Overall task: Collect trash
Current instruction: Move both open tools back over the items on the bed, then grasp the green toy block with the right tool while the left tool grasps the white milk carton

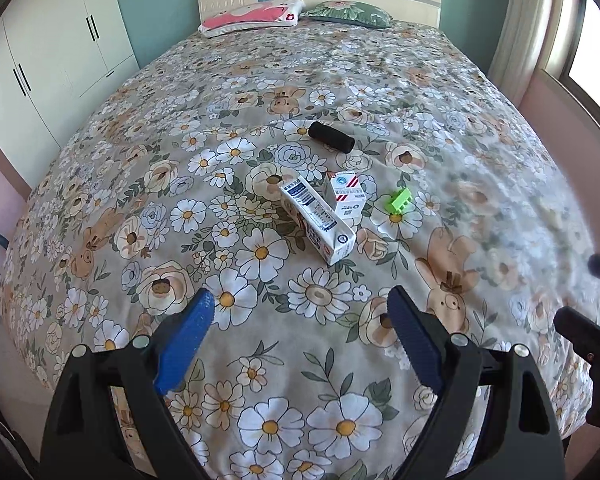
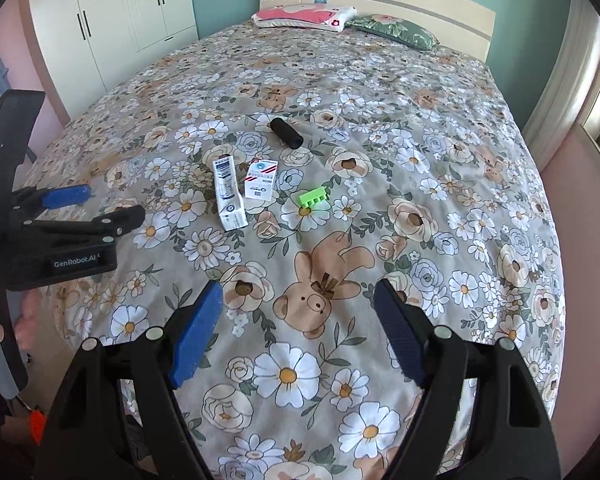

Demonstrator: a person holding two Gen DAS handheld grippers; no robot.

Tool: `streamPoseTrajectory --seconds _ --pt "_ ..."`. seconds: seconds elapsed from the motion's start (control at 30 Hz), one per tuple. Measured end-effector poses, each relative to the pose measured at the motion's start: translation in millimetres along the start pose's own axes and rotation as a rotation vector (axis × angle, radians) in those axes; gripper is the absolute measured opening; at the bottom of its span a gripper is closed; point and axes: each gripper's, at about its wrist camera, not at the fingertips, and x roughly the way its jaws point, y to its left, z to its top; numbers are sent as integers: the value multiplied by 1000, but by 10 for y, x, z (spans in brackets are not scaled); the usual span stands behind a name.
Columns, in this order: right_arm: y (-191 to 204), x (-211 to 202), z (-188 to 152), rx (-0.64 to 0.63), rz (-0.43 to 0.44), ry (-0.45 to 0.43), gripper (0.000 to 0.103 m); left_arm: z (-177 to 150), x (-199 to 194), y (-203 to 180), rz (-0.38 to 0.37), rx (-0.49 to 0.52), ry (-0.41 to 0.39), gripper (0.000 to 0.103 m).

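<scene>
On the flowered bed (image 2: 420,128), left to right, lie a long white carton (image 2: 229,194), a small white box (image 2: 261,179) touching it and a green plastic piece (image 2: 313,197), with a black cylinder (image 2: 286,132) behind. Whether the carton or box holds anything cannot be told. The left claw (image 1: 300,314) and right claw (image 2: 298,306) both hang wide open and empty, near the trash

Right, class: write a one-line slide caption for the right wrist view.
Open right tool above a floral bedspread, facing two cartons, a green clip and a black cylinder.

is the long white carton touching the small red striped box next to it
Cannot tell. In the left wrist view the long white carton overlaps the small box; the right wrist view shows them side by side with no plain gap.
</scene>
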Motion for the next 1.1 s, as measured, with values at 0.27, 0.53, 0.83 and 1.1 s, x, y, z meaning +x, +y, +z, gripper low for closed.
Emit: streamPoseTrajectory --seconds 0.27,0.53,0.83,1.1 --pt "-229 832 432 125 -12 56 77 317 700 12 27 -60 45 90" --pt "-381 1702 781 260 -37 112 77 555 1309 93 43 -124 69 90" --pt "-533 2459 940 435 -63 142 77 785 1723 155 76 -194 48 90" --pt "-618 2929 907 593 -36 173 69 774 2073 192 87 -253 87 90"
